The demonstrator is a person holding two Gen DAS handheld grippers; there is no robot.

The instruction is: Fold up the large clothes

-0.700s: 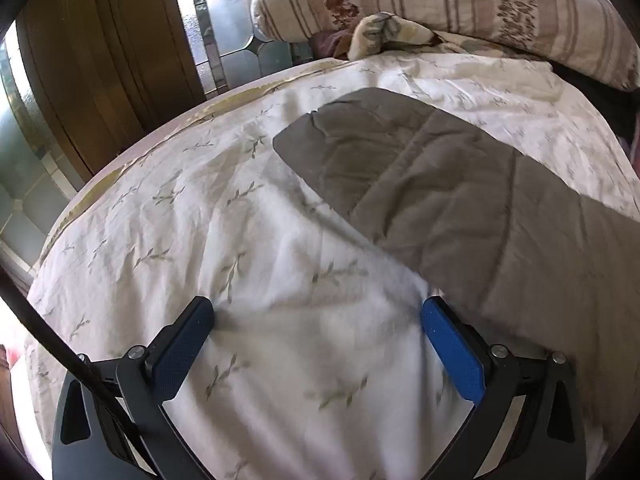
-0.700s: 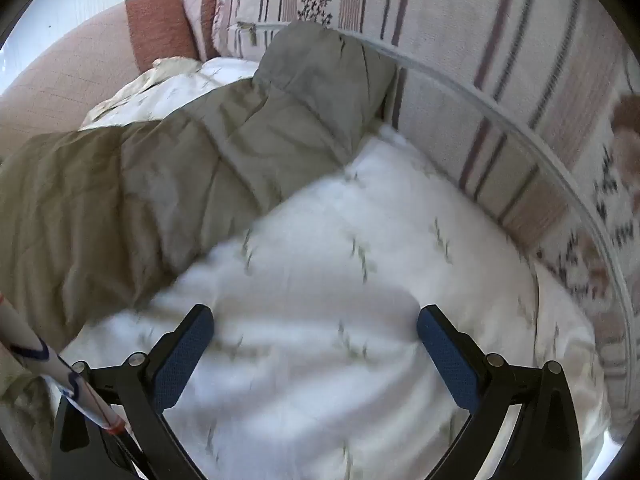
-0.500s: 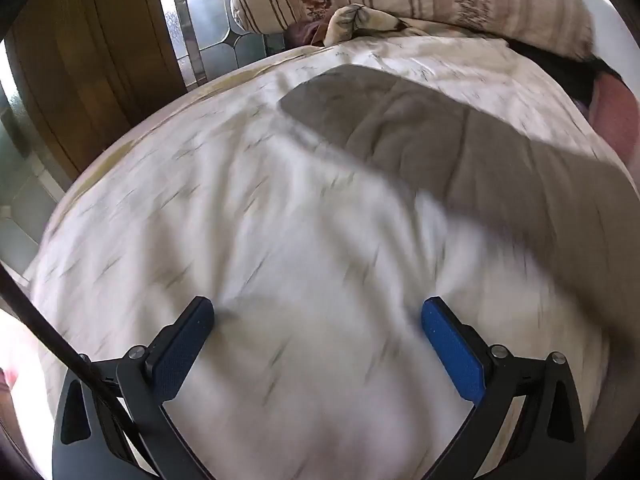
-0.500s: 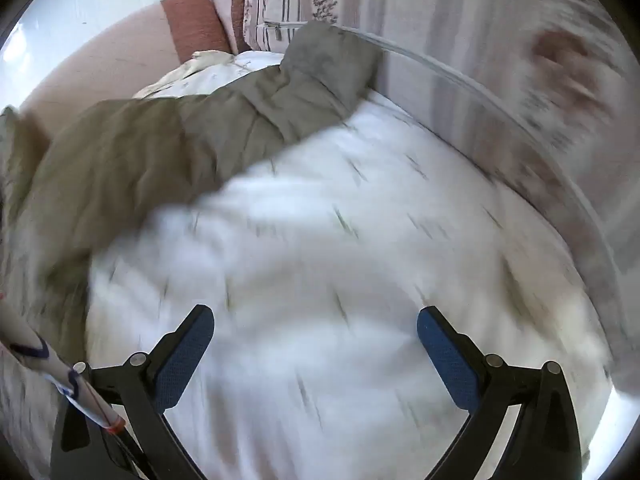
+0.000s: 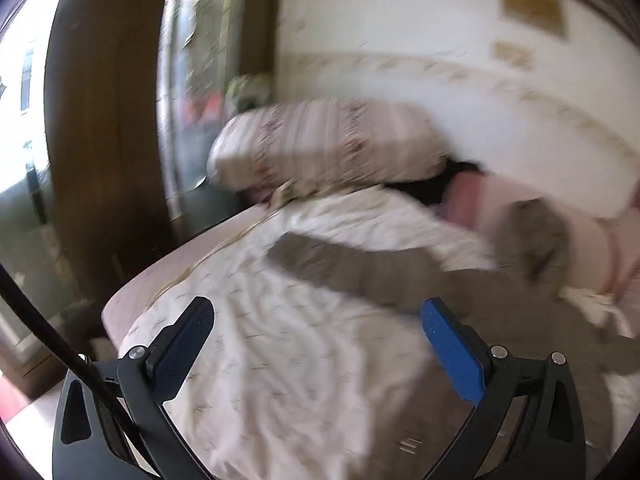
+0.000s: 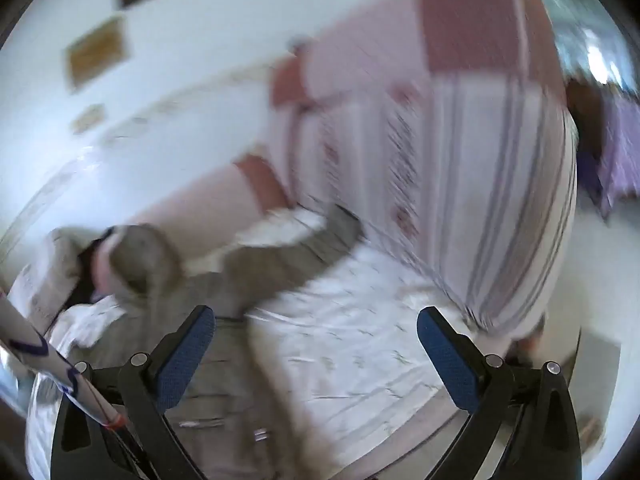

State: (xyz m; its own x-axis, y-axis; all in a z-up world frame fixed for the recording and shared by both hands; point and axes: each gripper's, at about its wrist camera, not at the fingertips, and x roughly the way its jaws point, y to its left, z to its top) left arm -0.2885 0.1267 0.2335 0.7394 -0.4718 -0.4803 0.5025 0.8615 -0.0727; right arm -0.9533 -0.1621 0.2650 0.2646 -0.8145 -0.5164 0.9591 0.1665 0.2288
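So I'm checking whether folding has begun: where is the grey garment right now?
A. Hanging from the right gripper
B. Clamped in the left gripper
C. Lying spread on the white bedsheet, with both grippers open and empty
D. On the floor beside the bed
C: the grey garment lies flat on the white bedsheet, and the left gripper and right gripper both stand wide open with nothing between their fingers.

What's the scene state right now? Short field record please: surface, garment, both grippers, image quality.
surface: bed with white leaf-print sheet
garment: grey-brown padded garment, spread across the sheet, sleeves out, unfolded
pillow: striped floral pillow at the head of the bed
left gripper: open, empty, above the sheet
right gripper: open, empty, above garment and sheet
image quality: both views motion-blurred
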